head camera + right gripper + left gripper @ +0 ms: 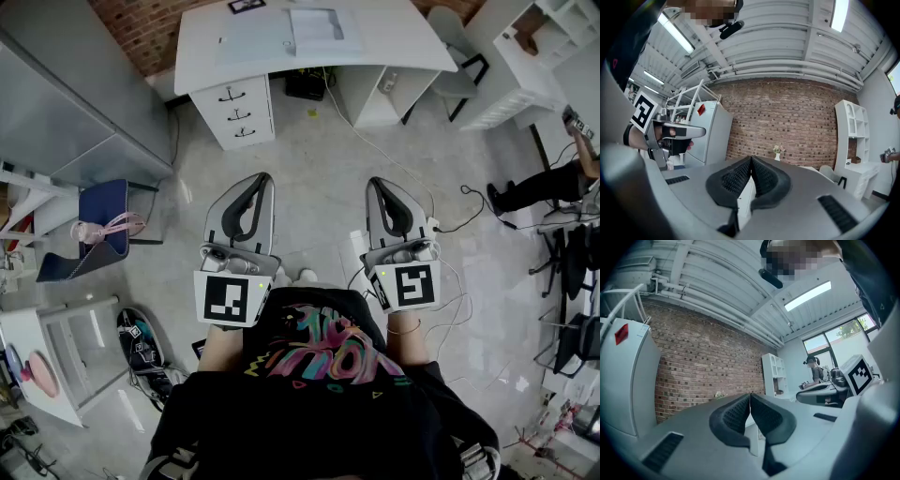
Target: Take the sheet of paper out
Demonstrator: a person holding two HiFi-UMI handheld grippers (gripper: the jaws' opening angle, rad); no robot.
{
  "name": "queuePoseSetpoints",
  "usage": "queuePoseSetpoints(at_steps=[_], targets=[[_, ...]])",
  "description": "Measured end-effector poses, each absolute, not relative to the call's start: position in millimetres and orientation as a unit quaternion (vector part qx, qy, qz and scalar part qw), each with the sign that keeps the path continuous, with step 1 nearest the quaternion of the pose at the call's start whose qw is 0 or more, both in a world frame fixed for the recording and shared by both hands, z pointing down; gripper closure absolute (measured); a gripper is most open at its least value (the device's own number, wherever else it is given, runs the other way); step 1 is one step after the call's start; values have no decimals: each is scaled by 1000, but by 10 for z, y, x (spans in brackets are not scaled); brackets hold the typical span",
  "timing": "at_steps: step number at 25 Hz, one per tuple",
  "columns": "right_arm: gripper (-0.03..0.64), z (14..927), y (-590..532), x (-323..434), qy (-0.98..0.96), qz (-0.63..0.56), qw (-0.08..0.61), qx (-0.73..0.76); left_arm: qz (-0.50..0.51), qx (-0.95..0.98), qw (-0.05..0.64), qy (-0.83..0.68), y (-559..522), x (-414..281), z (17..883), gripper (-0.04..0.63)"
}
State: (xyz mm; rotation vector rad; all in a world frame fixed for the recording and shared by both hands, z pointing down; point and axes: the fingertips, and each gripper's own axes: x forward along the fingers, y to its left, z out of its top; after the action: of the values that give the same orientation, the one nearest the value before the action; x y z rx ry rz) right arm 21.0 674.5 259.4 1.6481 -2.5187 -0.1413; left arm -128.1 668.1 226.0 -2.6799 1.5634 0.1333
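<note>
Both grippers level and clenched on nothing, the left gripper [262, 180] and the right gripper [375, 182] are held out side by side above bare floor, pads meeting tip to tip in each gripper view. Ahead, the drawer unit [239, 111] under the white desk [403, 42] has all its drawers shut, contents unseen. Well beyond reach on the desktop lies the sheet of paper [324, 28], a pale flat rectangle; whether a sleeve or folder holds it cannot be told from here. It is likely light, limp and prone to sliding or creasing, best pinched at a free corner or edge. Far right, an open white shelf unit [548, 42] carries small items too distant to name
</note>
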Motion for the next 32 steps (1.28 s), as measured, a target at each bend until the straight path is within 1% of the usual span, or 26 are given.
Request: queuePoseSetpoints(at_steps=[13,19,25,32], targets=[[600,2694,6660,550,-842,-44,50,536,43,-851,30,522,6603,-987,2308,569],[600,2819,6437,567,-848,-35,52,526,41,-845,26,533,6410,-1008,2390,569],[600,2953,5771,409,-849,-33,57,524,44,-848,19,528,5708,-1117,2513,569],[600,2883,4538,280,-832,-35,60,551,43,-860,11,509,4382,-1346,2538,569]])
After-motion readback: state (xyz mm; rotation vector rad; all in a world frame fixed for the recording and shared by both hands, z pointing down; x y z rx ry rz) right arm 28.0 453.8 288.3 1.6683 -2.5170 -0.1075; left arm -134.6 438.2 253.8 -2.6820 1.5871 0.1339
